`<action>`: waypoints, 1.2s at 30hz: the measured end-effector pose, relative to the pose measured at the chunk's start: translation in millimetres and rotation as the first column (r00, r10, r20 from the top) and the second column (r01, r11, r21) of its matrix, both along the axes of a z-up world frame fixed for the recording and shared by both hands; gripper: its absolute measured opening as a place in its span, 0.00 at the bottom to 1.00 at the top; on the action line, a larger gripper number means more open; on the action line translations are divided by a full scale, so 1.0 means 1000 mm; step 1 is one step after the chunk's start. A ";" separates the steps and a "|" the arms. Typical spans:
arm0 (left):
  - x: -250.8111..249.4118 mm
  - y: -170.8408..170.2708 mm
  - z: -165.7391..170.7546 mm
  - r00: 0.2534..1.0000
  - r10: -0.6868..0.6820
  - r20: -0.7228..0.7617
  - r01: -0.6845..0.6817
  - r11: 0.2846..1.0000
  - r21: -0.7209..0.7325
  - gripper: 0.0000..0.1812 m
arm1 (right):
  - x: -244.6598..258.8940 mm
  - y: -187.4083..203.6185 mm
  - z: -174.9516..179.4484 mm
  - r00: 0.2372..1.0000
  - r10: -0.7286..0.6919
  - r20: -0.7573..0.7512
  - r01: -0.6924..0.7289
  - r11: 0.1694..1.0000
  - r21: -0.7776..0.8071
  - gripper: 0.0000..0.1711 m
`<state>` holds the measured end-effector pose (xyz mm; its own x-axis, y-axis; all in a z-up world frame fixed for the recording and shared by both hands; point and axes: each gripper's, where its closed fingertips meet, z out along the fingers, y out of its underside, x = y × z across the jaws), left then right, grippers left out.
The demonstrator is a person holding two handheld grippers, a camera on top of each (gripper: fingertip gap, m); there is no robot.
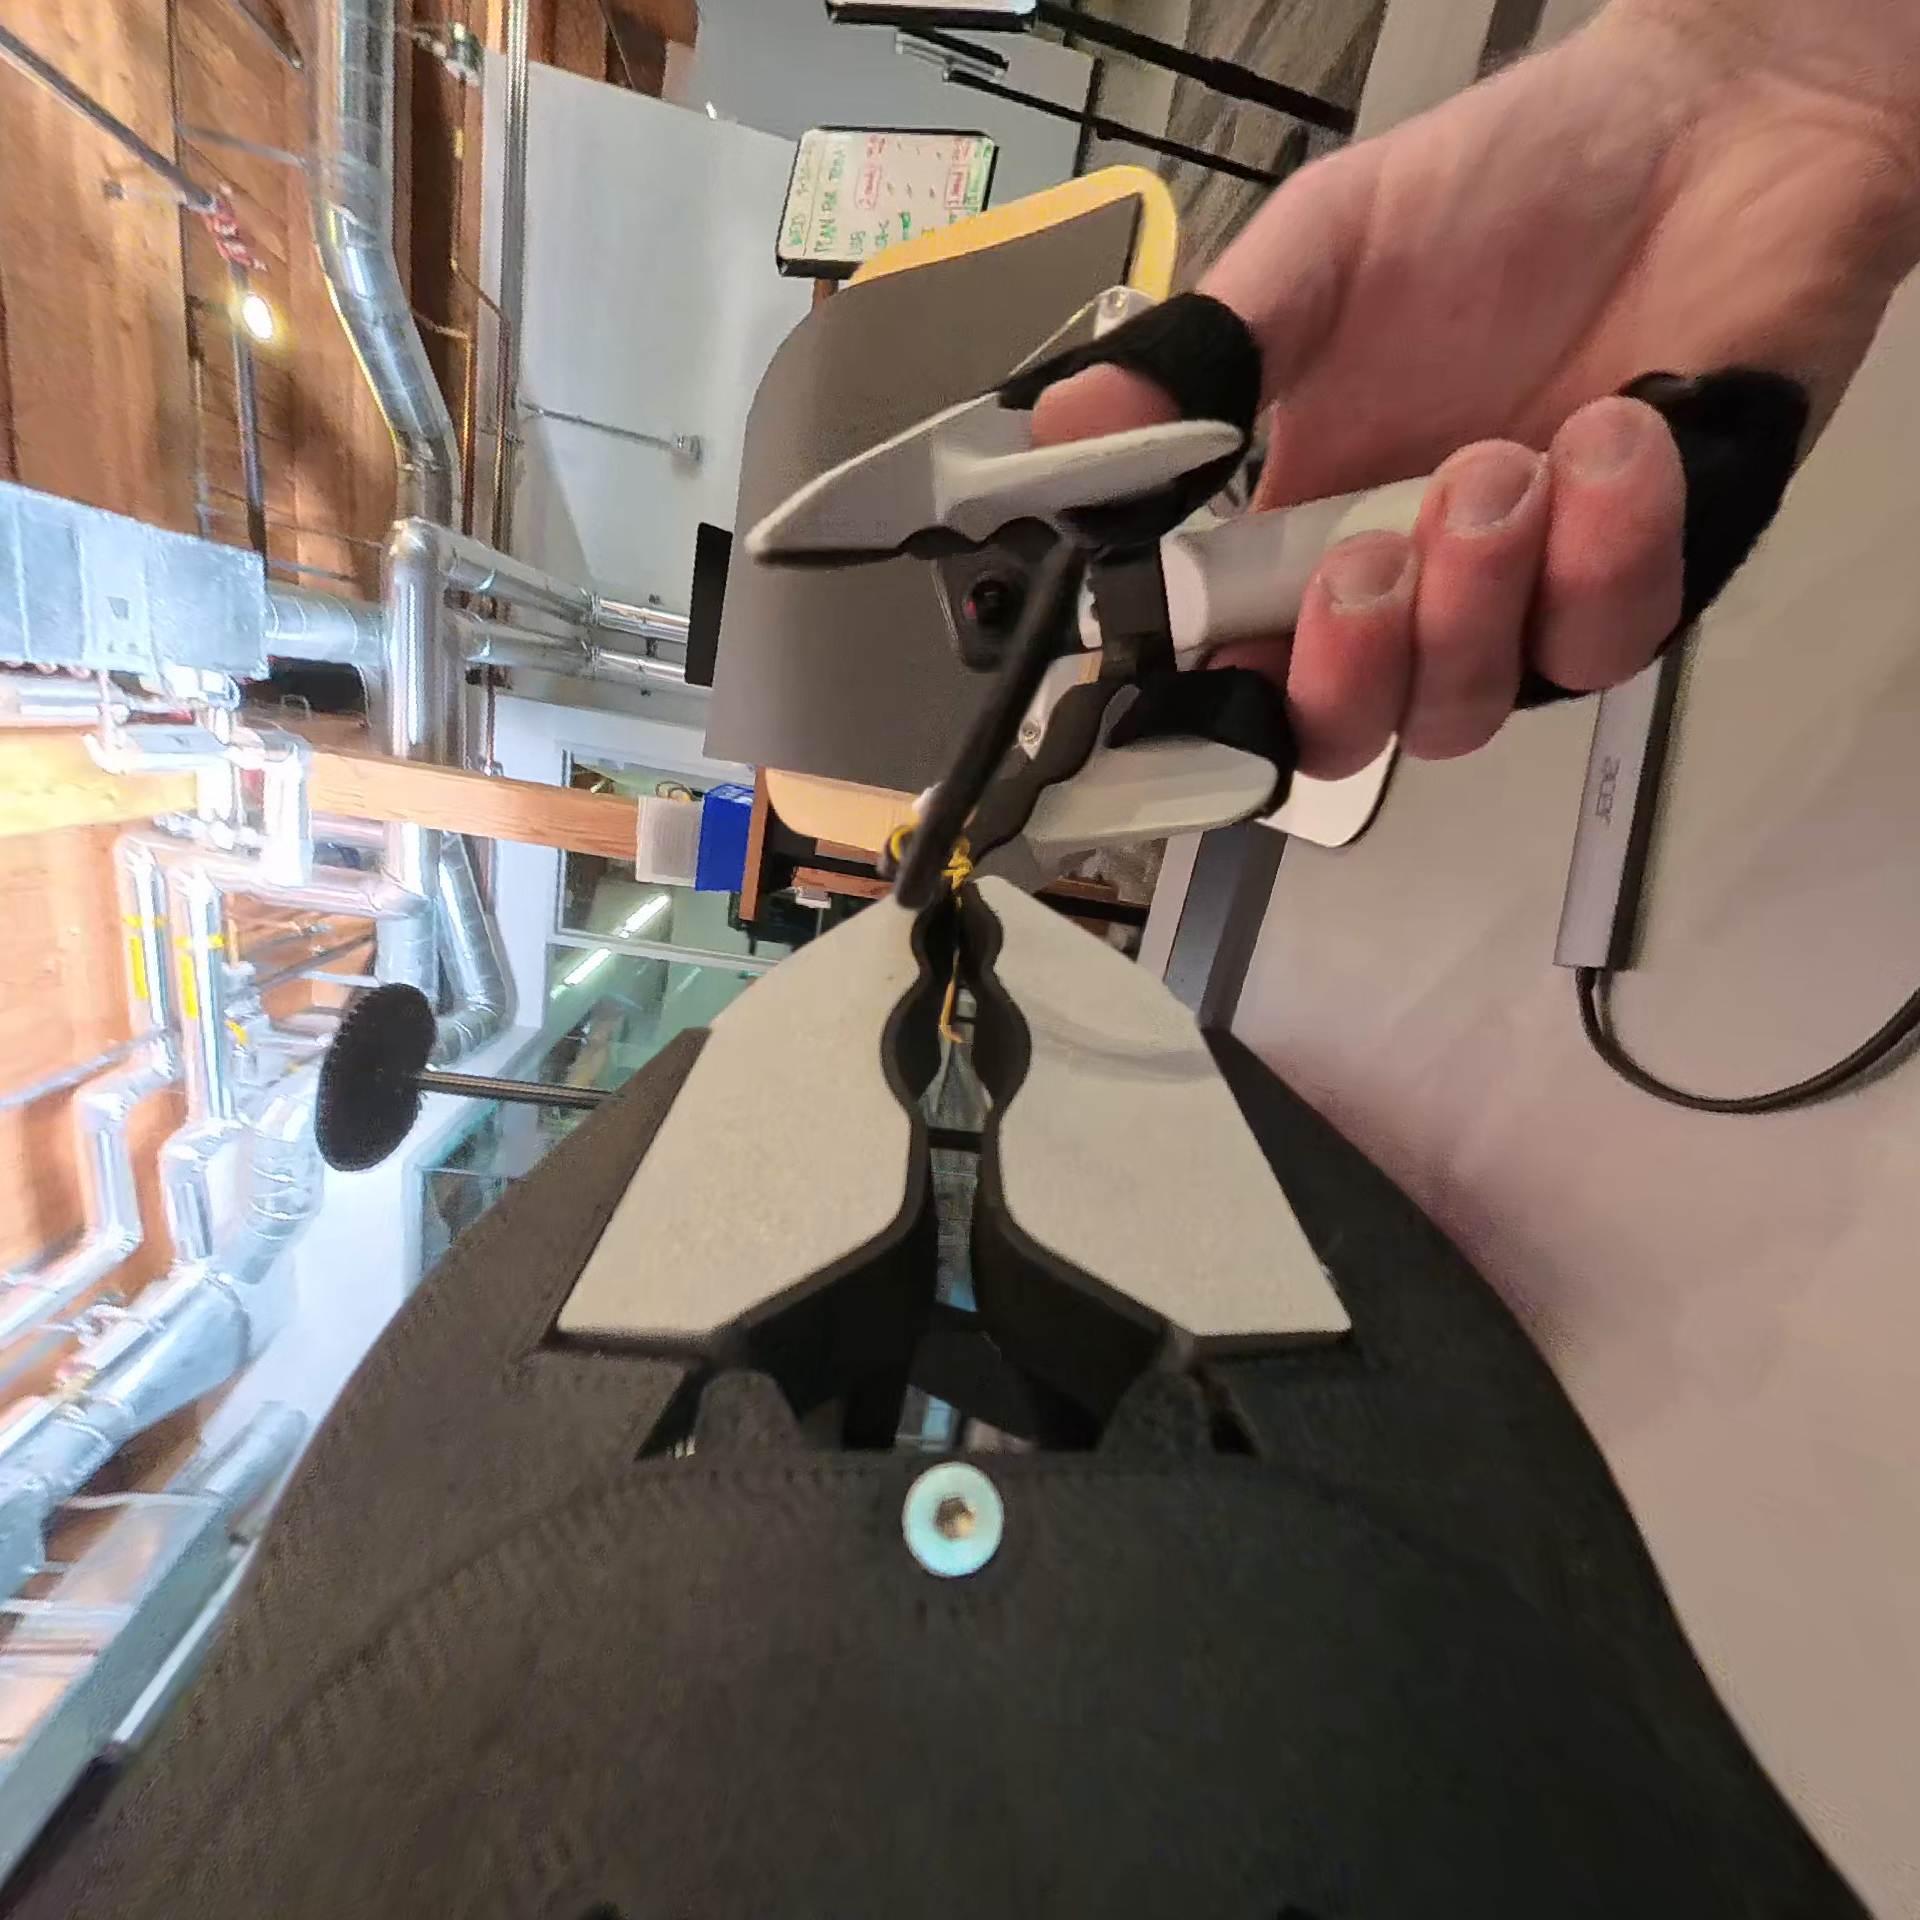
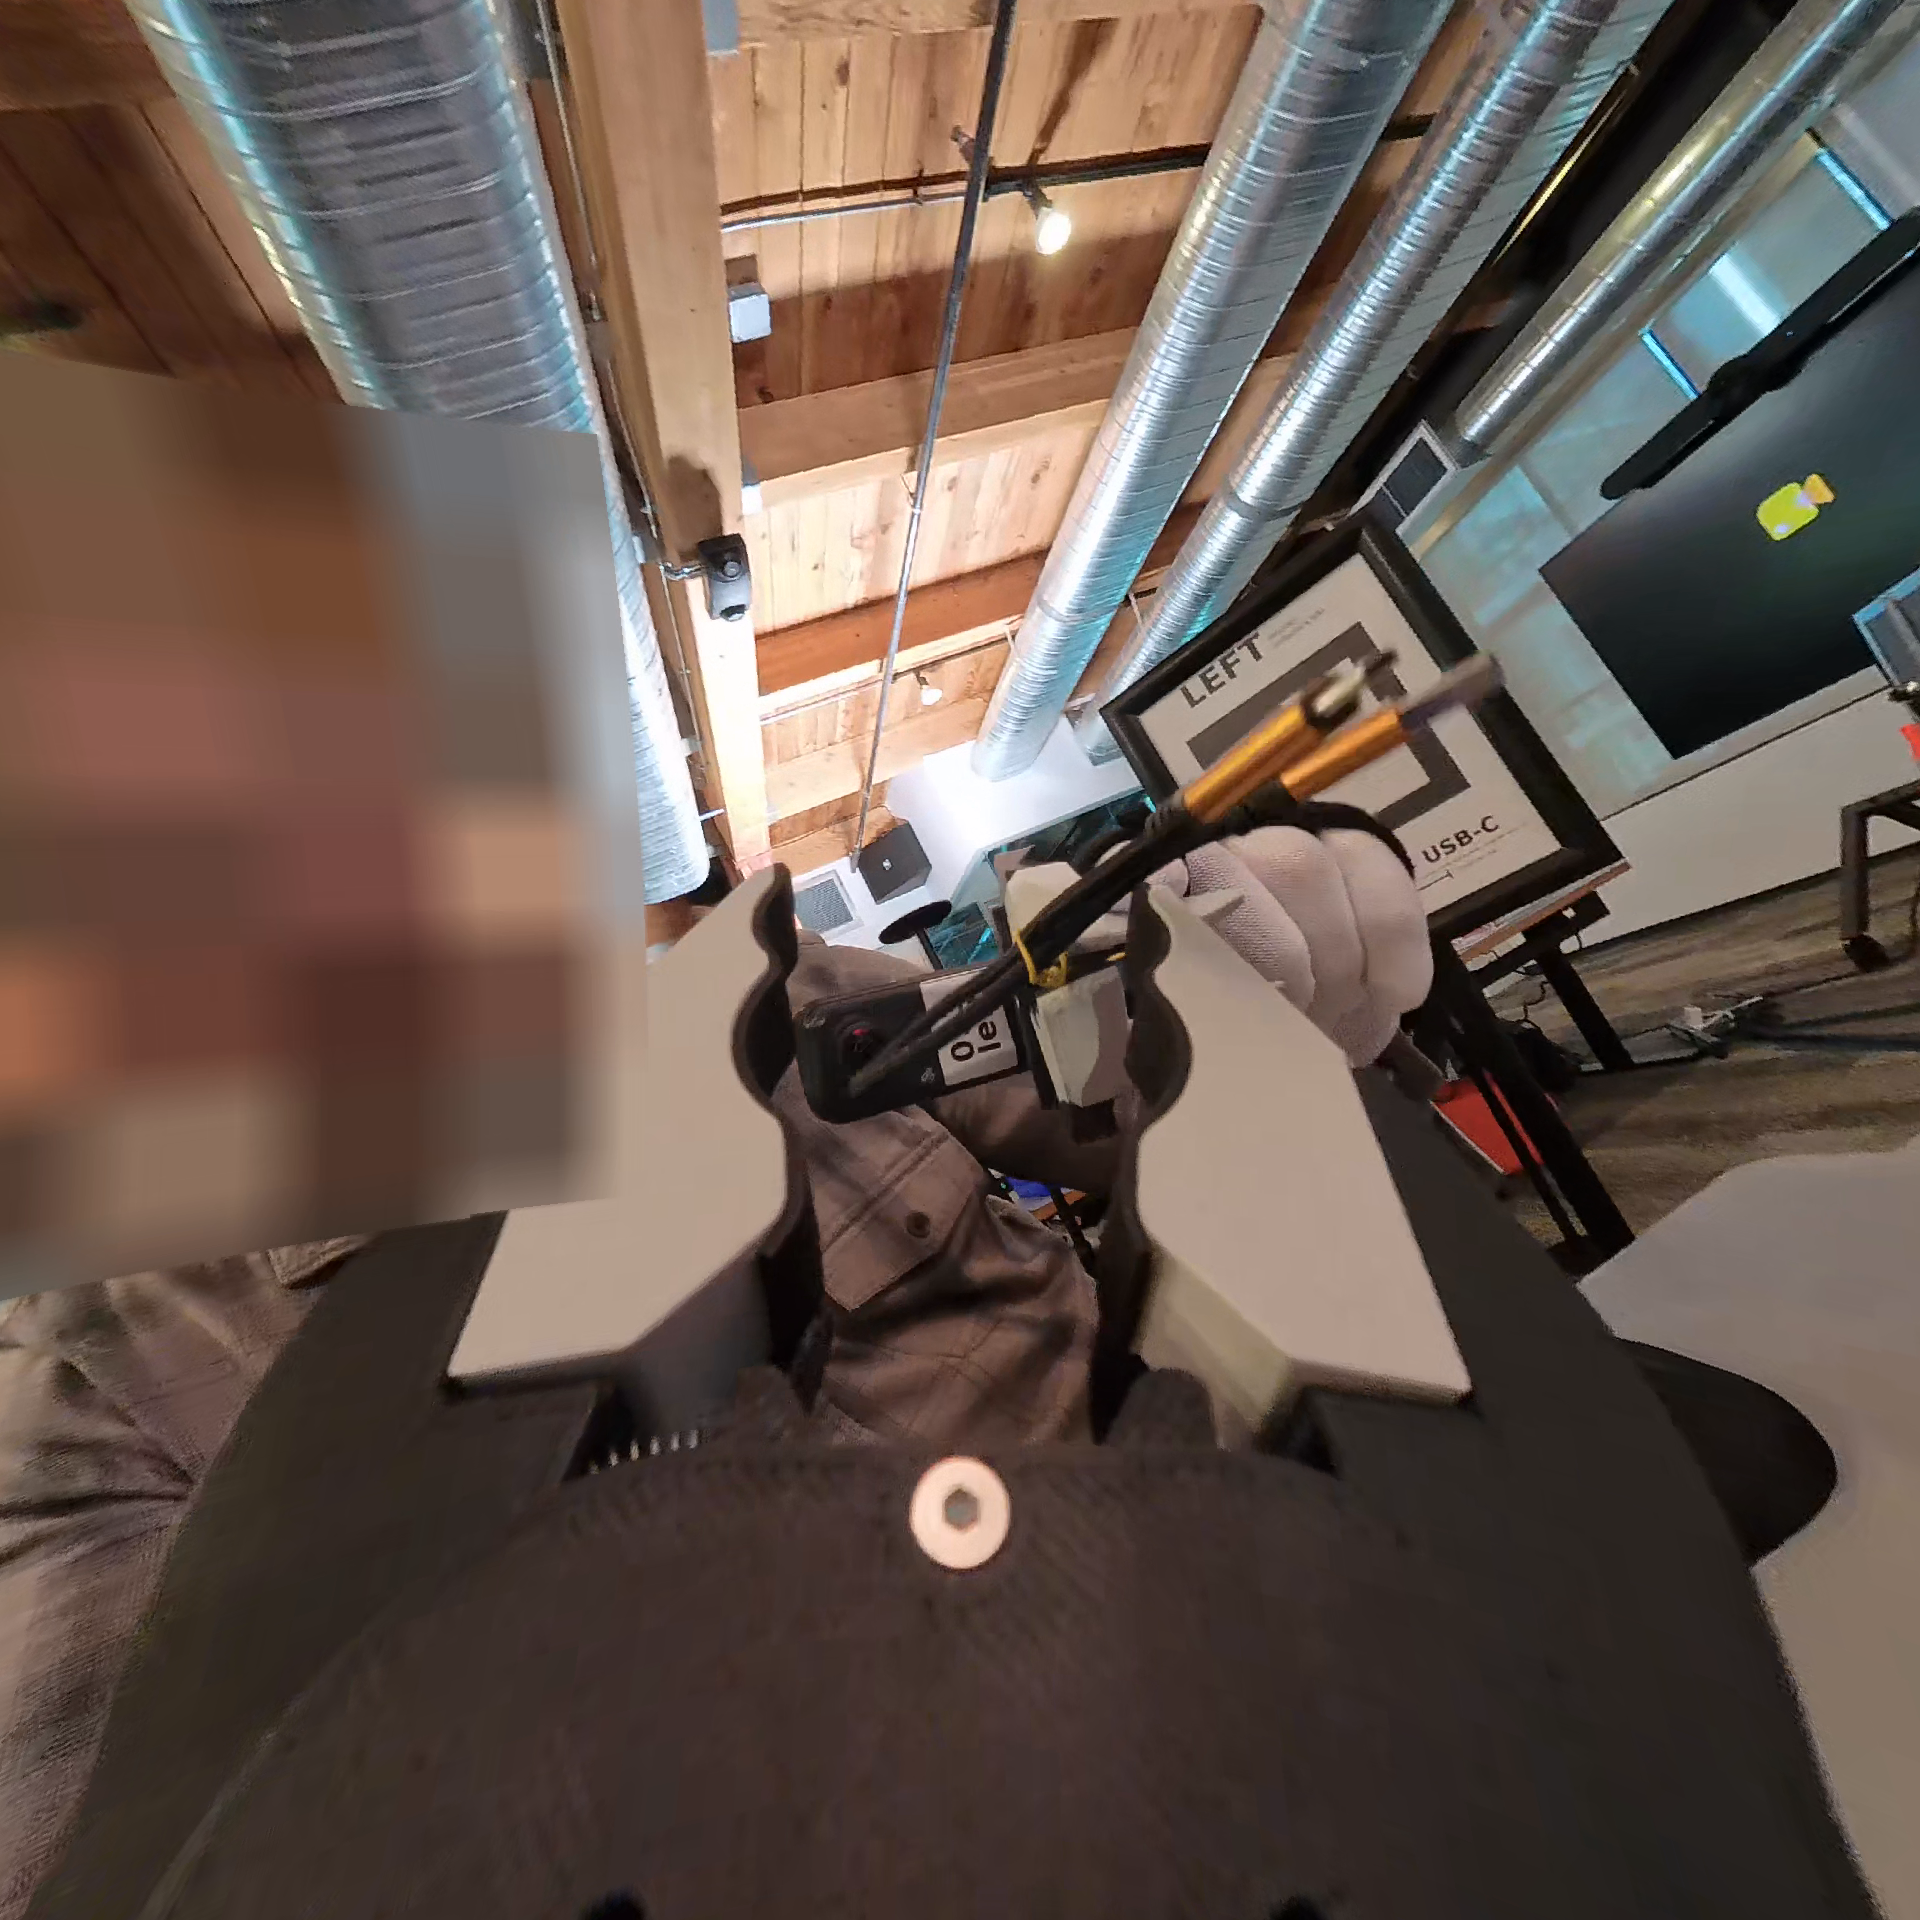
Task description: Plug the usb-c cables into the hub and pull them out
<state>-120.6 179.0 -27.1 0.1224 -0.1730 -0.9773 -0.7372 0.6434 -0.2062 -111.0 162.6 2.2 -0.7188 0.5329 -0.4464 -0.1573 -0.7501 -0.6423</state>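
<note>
In the left wrist view my left gripper is shut at its tips on a bundle of black usb-c cables bound with a yellow tie. The grey hub lies on the pale table to the right, with its own black lead trailing off. My right gripper, held by a bare hand, is open around the cable bundle just beyond my left tips. In the right wrist view my right gripper is open and empty. Beyond it the left gripper, in a white-gloved hand, holds the cables, whose gold plugs point up and right.
The pale table fills the right of the left wrist view; a chair with a grey back and yellow edge stands behind. In the right wrist view a framed sign, a dark screen and the person's grey shirt lie beyond the fingers.
</note>
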 end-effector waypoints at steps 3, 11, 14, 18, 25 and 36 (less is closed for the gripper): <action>0.001 0.001 -0.008 0.998 -0.003 -0.057 0.004 1.000 0.015 0.00 | -0.009 0.001 -0.005 0.997 -0.056 0.056 0.054 0.998 0.043 0.28; -0.002 0.007 -0.032 0.986 0.013 -0.168 -0.021 0.999 -0.044 0.00 | -0.021 0.005 -0.025 0.948 -0.240 0.208 0.193 0.956 0.222 0.08; -0.003 0.008 -0.035 0.985 0.020 -0.172 -0.034 0.996 -0.077 0.01 | -0.024 0.002 -0.027 0.923 -0.319 0.216 0.238 0.913 0.330 0.01; -0.002 0.006 -0.034 0.995 0.008 -0.102 -0.029 0.977 -0.210 0.01 | -0.022 0.004 -0.024 0.893 -0.406 0.195 0.300 0.858 0.417 0.01; 0.004 -0.007 -0.024 0.973 -0.034 0.227 0.186 0.695 -0.694 0.01 | -0.017 -0.011 -0.008 0.861 -0.497 0.105 0.355 0.736 0.576 0.01; 0.013 -0.026 -0.026 0.940 -0.041 0.338 0.330 0.351 -0.876 0.00 | -0.020 -0.047 -0.032 0.765 -0.643 0.027 0.170 0.243 0.955 0.02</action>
